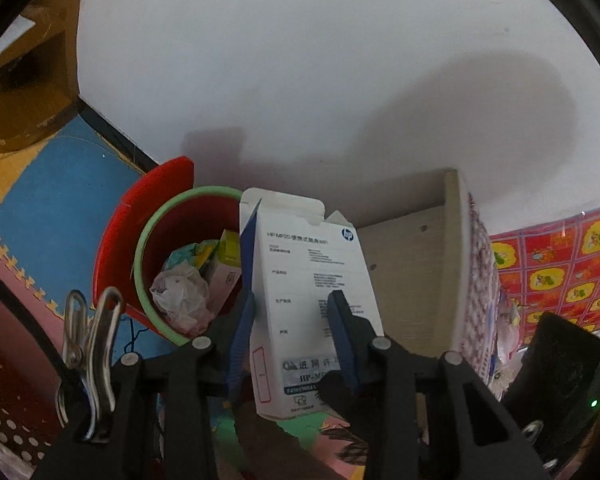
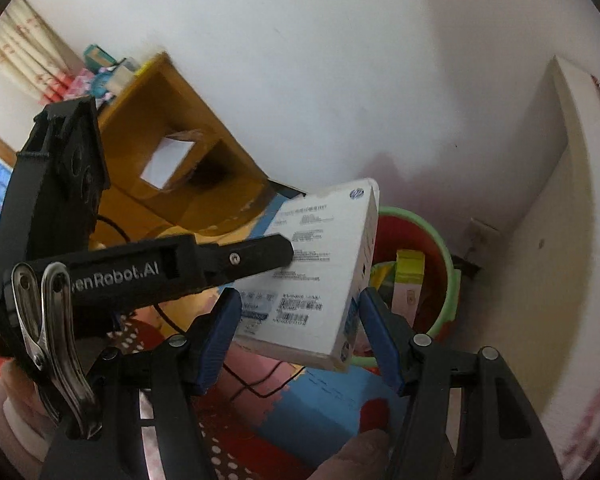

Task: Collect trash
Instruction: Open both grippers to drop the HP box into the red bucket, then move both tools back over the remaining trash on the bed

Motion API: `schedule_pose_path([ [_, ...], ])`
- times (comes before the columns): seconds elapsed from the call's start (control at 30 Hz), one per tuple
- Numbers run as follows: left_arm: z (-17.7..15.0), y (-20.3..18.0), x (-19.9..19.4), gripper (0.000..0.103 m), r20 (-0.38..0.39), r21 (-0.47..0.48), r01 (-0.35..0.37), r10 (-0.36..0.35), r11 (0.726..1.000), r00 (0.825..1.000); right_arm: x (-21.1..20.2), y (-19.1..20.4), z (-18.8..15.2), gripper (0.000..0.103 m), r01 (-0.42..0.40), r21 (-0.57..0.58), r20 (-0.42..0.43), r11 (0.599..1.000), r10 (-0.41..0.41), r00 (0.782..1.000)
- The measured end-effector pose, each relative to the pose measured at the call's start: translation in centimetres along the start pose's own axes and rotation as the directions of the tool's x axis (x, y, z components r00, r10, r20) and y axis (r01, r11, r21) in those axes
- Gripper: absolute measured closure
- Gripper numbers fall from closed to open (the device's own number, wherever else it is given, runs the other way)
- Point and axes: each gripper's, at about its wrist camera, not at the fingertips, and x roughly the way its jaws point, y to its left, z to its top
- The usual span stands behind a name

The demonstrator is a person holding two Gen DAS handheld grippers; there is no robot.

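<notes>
My left gripper (image 1: 294, 304) is shut on a white HP carton (image 1: 308, 280), held upright with its top flap open, just right of a red trash bin with a green rim (image 1: 140, 256). The bin holds crumpled white plastic (image 1: 180, 292) and a small yellow-and-white box (image 1: 226, 268). In the right wrist view the carton (image 2: 312, 272) hangs in the left gripper's black finger (image 2: 256, 258) above and left of the bin (image 2: 448, 276). My right gripper (image 2: 300, 320) is open, its blue pads on either side of the carton's lower end, without clamping it.
A white wall stands behind the bin. A pale wooden bed frame (image 1: 412, 264) and a red patterned cloth (image 1: 560, 264) lie to the right. A yellow-brown desk (image 2: 180, 168) stands to the left. Blue and pink foam mats (image 1: 60, 200) cover the floor, with a black cable (image 2: 260, 384).
</notes>
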Motion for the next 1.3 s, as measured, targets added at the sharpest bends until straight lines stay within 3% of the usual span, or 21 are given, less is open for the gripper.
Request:
schedule_pose_path([
  [0.27, 2.1, 3.7, 4.0, 0.065, -0.035, -0.031, 0.045, -0.046, 0.998, 0.998, 4.5, -0.4, 1.6, 0.04, 0.094, 0.04, -0.019, 0.995, -0.093, 0.995],
  [0.37, 3.0, 4.5, 4.9, 0.065, -0.046, -0.033, 0.037, -0.039, 0.999, 0.998, 5.1, -0.7, 2.2, 0.04, 0.136, 0.037, -0.014, 0.99, -0.136, 0.991],
  [0.6, 3.8, 4.1, 5.1, 0.065, -0.042, 0.006, -0.001, 0.001, 1.0, 0.999, 4.7, -1.0, 2.2, 0.04, 0.153, 0.028, -0.02, 0.988, -0.152, 0.988],
  [0.97, 3.2, 3.1, 3.5, 0.062, -0.032, 0.049, -0.071, 0.073, 0.996, 0.997, 1.9, 0.2, 1.2, 0.04, 0.162, 0.003, 0.0, 0.987, -0.162, 0.987],
  [1.3, 0.3, 2.0, -0.8, 0.062, 0.007, 0.045, -0.144, 0.144, 0.989, 0.99, -4.1, 2.3, -0.9, 0.04, 0.094, -0.11, 0.051, 0.99, -0.088, 0.995],
])
